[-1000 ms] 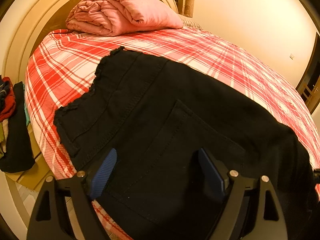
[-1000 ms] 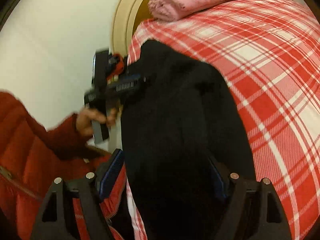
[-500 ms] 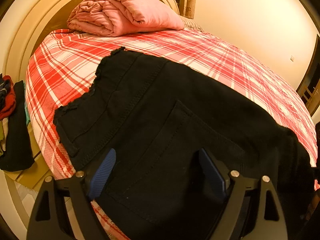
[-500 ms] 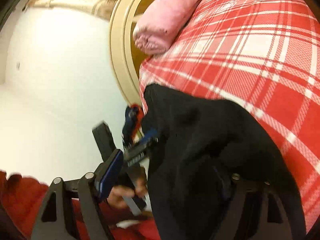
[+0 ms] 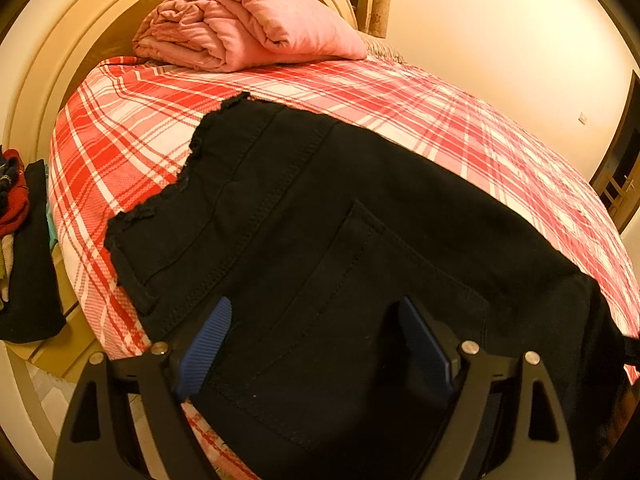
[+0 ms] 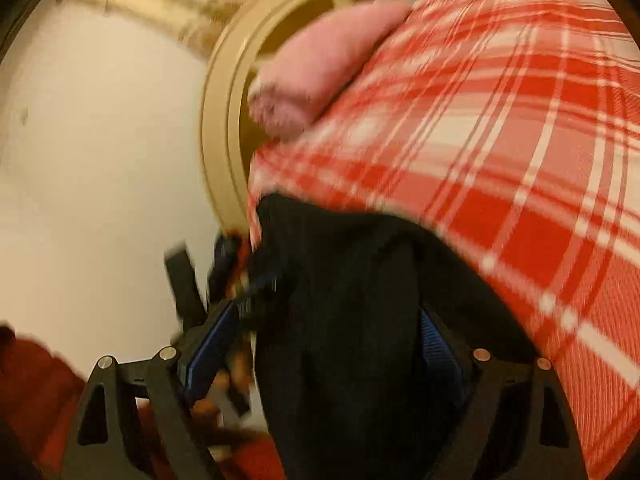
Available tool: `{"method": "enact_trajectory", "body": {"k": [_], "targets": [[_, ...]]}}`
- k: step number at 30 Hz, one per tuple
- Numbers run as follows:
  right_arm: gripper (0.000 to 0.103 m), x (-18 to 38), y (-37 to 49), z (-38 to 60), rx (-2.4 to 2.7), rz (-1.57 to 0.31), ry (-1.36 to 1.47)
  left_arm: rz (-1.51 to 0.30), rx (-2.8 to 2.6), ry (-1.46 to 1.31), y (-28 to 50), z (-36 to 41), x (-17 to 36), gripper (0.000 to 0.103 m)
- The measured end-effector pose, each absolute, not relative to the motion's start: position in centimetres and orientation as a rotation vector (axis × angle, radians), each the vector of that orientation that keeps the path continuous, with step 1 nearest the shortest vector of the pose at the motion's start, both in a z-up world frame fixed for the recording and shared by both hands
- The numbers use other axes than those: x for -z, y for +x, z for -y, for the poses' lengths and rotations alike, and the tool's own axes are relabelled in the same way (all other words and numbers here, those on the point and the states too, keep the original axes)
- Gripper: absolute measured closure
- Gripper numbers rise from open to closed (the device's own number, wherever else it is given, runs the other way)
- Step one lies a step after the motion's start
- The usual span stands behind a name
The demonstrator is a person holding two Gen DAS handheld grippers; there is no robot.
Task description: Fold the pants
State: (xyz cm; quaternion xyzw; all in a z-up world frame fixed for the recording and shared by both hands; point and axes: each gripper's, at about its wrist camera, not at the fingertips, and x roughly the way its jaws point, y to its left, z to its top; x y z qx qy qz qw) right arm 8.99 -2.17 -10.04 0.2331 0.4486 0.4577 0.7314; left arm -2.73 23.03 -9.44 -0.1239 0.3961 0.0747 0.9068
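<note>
Black pants (image 5: 320, 216) lie spread on the red plaid bed (image 5: 120, 136), frayed hems toward the pillow end, a back pocket close to me. My left gripper (image 5: 312, 340) is open, its blue pads (image 5: 204, 344) wide apart just over the pocket area. In the blurred right wrist view the pants (image 6: 360, 320) rise as a dark bunched mass between the fingers of my right gripper (image 6: 324, 348), which stands open. The left gripper shows there (image 6: 236, 292), held by a hand at the bed's edge.
A folded pink blanket (image 5: 248, 28) lies at the head of the bed against the cream headboard (image 5: 36, 64). A pile of clothes (image 5: 20, 240) sits on a low stand at the left. A red sleeve (image 6: 36, 392) fills the right view's lower left.
The right gripper has swung and tilted, its view now blurred, with the pants staying between its fingers. The left gripper has barely moved.
</note>
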Motion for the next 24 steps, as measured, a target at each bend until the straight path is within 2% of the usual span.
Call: {"method": "enact_trajectory", "body": {"k": [5, 8, 12, 15, 17, 20, 24], "targets": [[0.014, 10.2, 9.1, 0.9, -1.151, -1.056, 0.485, -0.812, -0.160, -0.254, -2.8, -22.8, 9.4, 0.014], [0.014, 10.5, 11.5, -0.8, -1.165, -1.014, 0.632, -0.811, -0.163, -0.253, -2.8, -22.7, 9.4, 0.014], [0.013, 10.5, 12.8, -1.3, -1.065, -0.943, 0.667, -0.814, -0.158, -0.252, -2.7, -22.7, 9.5, 0.014], [0.024, 10.2, 13.4, 1.6, -1.001, -0.879, 0.702, -0.812, -0.156, -0.240, -2.7, -22.7, 9.5, 0.012], [0.038, 10.2, 13.7, 2.6, -0.963, -0.871, 0.690, -0.810, -0.157, -0.237, -2.7, -22.7, 9.5, 0.012], [0.053, 9.9, 13.7, 2.8, -0.926, -0.873, 0.595, -0.808, -0.158, -0.232, -2.6, -22.7, 9.5, 0.012], [0.051, 9.5, 13.0, 4.7, -0.803, -0.870, 0.482, -0.813, -0.141, -0.226, -2.5, -23.1, 9.5, 0.011]]}}
